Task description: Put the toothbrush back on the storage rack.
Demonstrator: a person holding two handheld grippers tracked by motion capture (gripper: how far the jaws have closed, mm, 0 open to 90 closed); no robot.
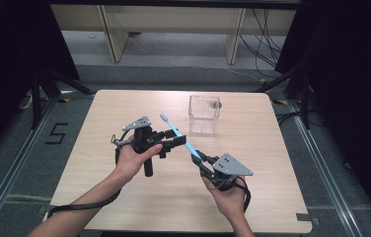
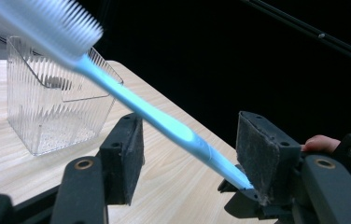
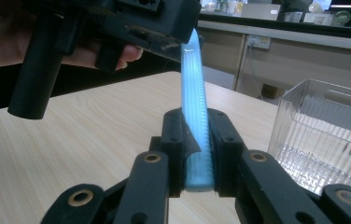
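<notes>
Blue plastic toothbrush (image 1: 179, 134) hangs in mid-air over the middle of the table (image 1: 124, 197), its handle end clamped hard between the pads of the right gripper (image 1: 197, 155), which comes in from about five o'clock. In the right gripper view the handle (image 3: 196, 140) stands squeezed between both pads, with no gap on either side. The bristle head points up and away toward eleven o'clock.

From about eight o'clock the left gripper (image 1: 177, 141) reaches across, and the brush's shaft passes between its jaws. In the left gripper view those jaws stand apart: the shaft (image 2: 164, 125) runs through the gap clear of the near-side pad, while its far end meets the other pad's lower edge or passes just behind it; which, I cannot tell. So the left gripper is not holding it; the grip belongs to the right.

A clear ribbed bin (image 1: 204, 114) stands at about one o'clock from the brush, near it and with nothing visible inside.

My reading: the brush is picked up and sits between the two grippers, either mid-handover or just released by the left. Placing it in the bin looks like what remains.
</notes>
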